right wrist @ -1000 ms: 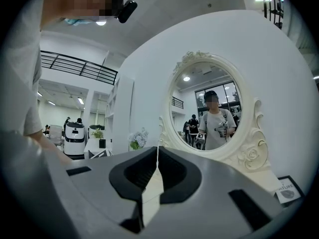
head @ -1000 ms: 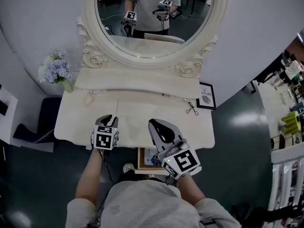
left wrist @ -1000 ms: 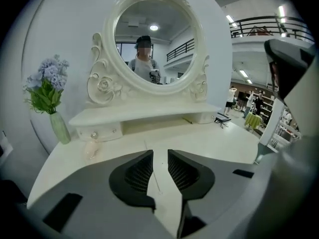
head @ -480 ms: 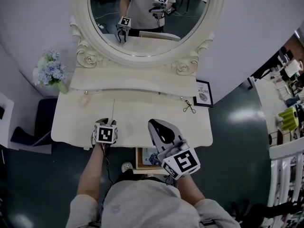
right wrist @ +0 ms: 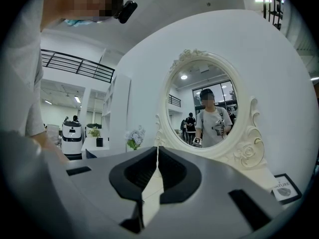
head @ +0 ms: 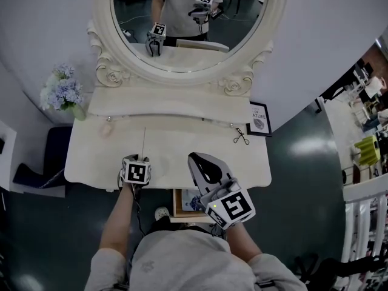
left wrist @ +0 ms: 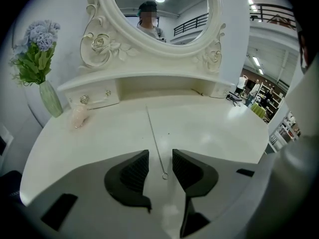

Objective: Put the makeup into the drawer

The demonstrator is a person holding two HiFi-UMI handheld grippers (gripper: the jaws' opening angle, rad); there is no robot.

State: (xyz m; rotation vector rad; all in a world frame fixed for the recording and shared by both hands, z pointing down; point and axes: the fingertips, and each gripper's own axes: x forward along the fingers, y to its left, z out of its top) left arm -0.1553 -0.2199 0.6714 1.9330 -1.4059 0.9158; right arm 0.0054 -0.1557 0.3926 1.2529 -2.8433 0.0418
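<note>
A thin wire brush (left wrist: 155,143) with a small ring at its near end lies flat on the white vanity table (head: 200,144); the head view shows the brush (head: 144,141) too. My left gripper (left wrist: 160,156) tilts down at the table's front edge. Its jaws have just been opening, and they now stand open on either side of the brush's ring end without touching it. The left gripper (head: 139,160) sits at the front left in the head view. My right gripper (right wrist: 158,151) is held level above the table front, shut and empty. A small drawer (left wrist: 94,97) with knobs sits shut in the raised back shelf.
A pink item (left wrist: 79,116) lies by the drawer. A vase of flowers (left wrist: 50,97) stands at the far left. Scissors (head: 244,137) and a framed card (head: 262,120) are at the right back. An oval mirror (head: 188,17) rises behind. An open box (head: 185,202) sits under the table.
The left gripper has sunk toward the table top and tipped further down, and its jaws have spread. The right gripper has kept still.
</note>
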